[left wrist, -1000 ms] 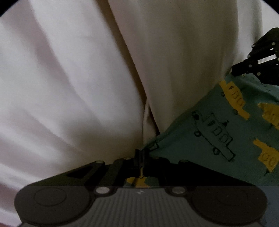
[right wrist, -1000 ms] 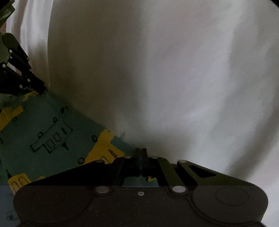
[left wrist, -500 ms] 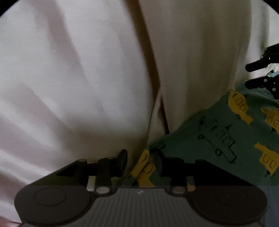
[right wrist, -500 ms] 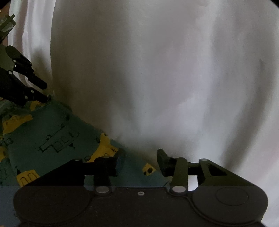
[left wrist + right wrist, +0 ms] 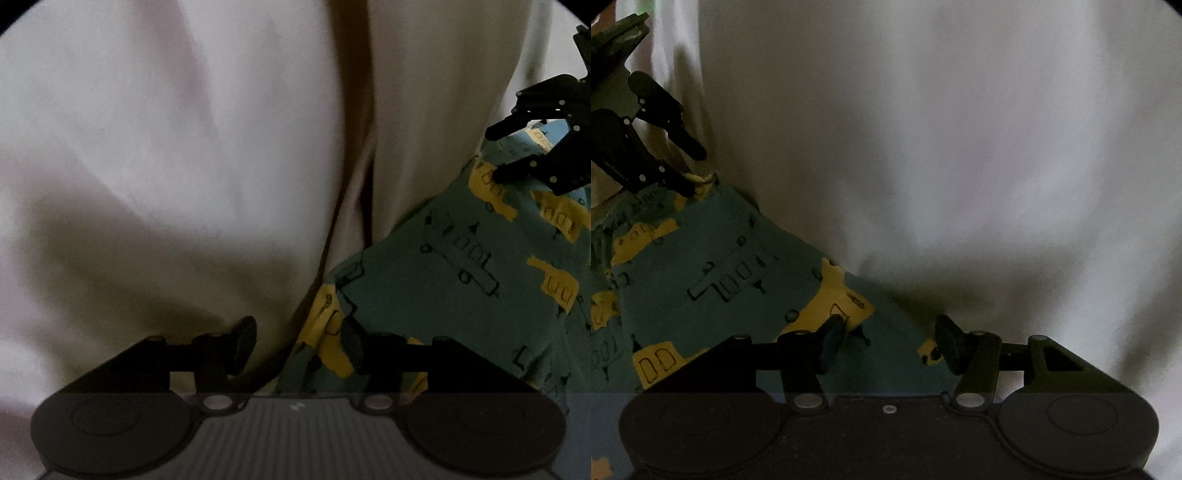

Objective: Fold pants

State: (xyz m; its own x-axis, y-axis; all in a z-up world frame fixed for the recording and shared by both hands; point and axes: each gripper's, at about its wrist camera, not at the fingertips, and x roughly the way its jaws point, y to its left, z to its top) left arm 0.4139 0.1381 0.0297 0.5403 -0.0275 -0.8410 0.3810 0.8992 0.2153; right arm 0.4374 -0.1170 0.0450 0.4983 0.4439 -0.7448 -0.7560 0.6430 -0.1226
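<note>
Teal printed pants [image 5: 461, 273] lying flat on white sheet [image 5: 166, 147], apparently mid-fold; left gripper [image 5: 299, 339] and right gripper [image 5: 890, 339] hovering at cloth edge, fingers [image 5: 833, 341] spread, gripping nothing; further folding likely remaining.

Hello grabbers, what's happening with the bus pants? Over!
Left gripper open, right gripper open. Teal pants with yellow bus print lying on white sheet, edge between both jaws. Nothing in the way.

Two close wrist views facing white sheet [image 5: 166, 166], sharing patterned pants [image 5: 738, 266]
</note>
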